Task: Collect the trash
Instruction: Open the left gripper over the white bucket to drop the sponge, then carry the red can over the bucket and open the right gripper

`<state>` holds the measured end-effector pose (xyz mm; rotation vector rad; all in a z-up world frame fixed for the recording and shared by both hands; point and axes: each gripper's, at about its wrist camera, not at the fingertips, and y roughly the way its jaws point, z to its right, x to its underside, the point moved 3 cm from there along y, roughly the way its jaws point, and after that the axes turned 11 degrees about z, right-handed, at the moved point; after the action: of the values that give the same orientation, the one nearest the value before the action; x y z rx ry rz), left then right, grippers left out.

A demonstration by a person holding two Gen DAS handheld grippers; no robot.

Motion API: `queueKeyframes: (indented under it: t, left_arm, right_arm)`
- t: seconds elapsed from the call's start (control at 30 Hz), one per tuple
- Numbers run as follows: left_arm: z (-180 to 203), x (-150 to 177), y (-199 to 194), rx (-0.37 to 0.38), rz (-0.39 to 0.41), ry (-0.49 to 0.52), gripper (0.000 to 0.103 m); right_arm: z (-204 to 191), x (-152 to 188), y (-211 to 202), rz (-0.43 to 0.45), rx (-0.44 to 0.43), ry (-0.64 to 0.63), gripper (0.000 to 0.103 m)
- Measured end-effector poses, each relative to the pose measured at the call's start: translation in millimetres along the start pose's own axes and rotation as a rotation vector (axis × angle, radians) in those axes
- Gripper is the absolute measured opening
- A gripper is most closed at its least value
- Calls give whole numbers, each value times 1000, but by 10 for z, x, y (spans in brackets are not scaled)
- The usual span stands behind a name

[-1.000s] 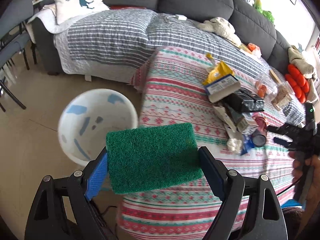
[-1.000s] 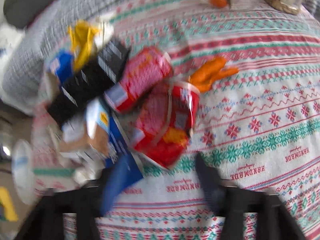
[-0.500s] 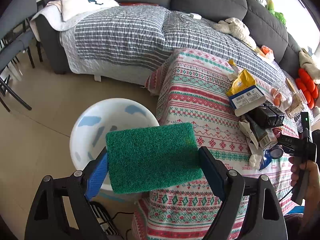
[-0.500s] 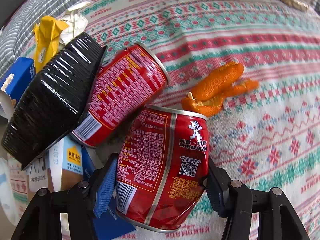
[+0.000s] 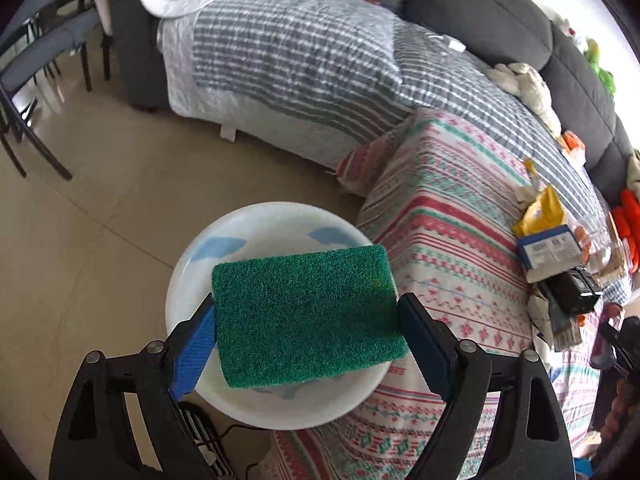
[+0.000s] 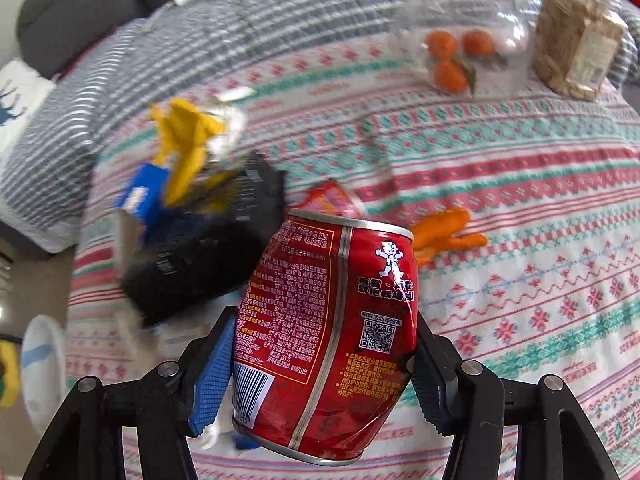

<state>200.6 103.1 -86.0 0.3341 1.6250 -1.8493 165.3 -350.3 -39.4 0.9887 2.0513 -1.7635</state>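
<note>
On the patterned tablecloth (image 6: 520, 184), the right gripper (image 6: 320, 364) pinches a dented red can (image 6: 328, 332) at lower centre, the left gripper (image 5: 304, 344) clamps a green scouring pad (image 5: 304, 316) over the white bin (image 5: 272, 224), best released squarely above it.

Soft daylight fills both views — brightest and washed out at the upper right of the left wrist view. Fisheye curvature bends the edges, with dark corners. In the right wrist view the background smears with motion blur — the red can (image 6: 326, 336) stays sharp.
</note>
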Motion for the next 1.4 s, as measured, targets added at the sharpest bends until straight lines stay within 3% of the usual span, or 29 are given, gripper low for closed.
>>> queueKeyframes:
  t: [0.13, 0.37, 0.63, 0.73, 0.97, 1.23, 1.4]
  left_arm:
    - [-98, 64, 59, -5, -42, -24, 92]
    - [-217, 54, -154, -10, 31, 35, 103]
    - [-413, 45, -169, 32, 14, 2, 103]
    - [-550, 40, -247, 5, 8, -17, 103]
    - [-1052, 220, -317, -135, -66, -20, 103]
    - [-1391, 325, -483, -146, -59, -23, 103]
    - [-1421, 321, -572, -119, -49, -35, 103]
  right_arm:
    - [-261, 30, -59, 12, -49, -29, 67]
    - [-750, 162, -127, 18, -121, -108, 67]
    - [-1400, 366, -49, 8, -172, -199, 67]
    - [-1607, 475, 5, -9, -187, -225, 67]
    - [-2190, 720, 249, -77, -224, -296, 67]
    - [-3119, 1120, 665, -168, -315, -363, 67]
    - [-3423, 1226, 837, -177, -318, -390, 67]
